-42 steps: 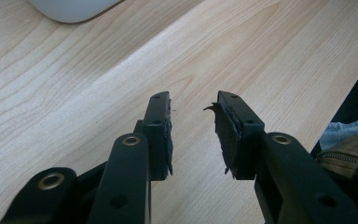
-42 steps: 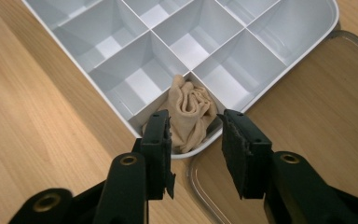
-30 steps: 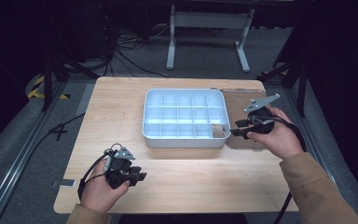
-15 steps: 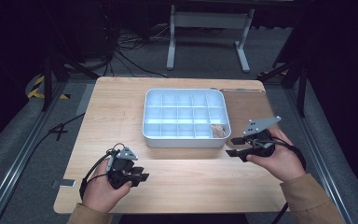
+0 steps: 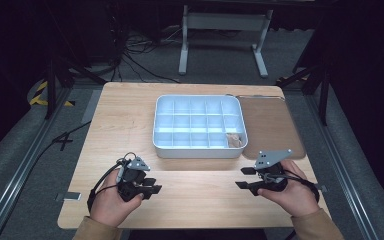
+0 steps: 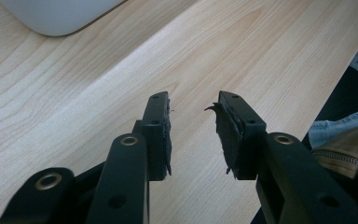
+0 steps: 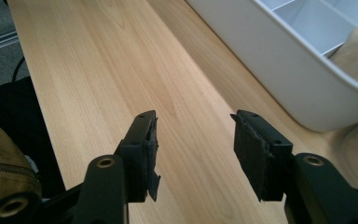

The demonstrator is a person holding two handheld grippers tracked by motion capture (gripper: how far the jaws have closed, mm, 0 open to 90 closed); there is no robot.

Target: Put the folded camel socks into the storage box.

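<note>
The table (image 5: pixel 130 120) lay bare around the white tray (image 5: pixel 198 150), which sat toward its far edge. A tan piece (image 5: pixel 235 140) lay in the tray's near right compartment. Near of the tray, both the left gripper (image 5: pixel 147 185) and the right gripper (image 5: pixel 243 178) held nothing; the right jaws had just been opening, the left stood apart.

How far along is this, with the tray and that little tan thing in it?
Done: the small tan piece lies in the near right compartment of the white divided tray. In hand: nothing. The right gripper, its jaws just opened, and the left gripper are both empty above the wooden table. Left: no other loose pieces are visible, so perhaps nothing.
</note>
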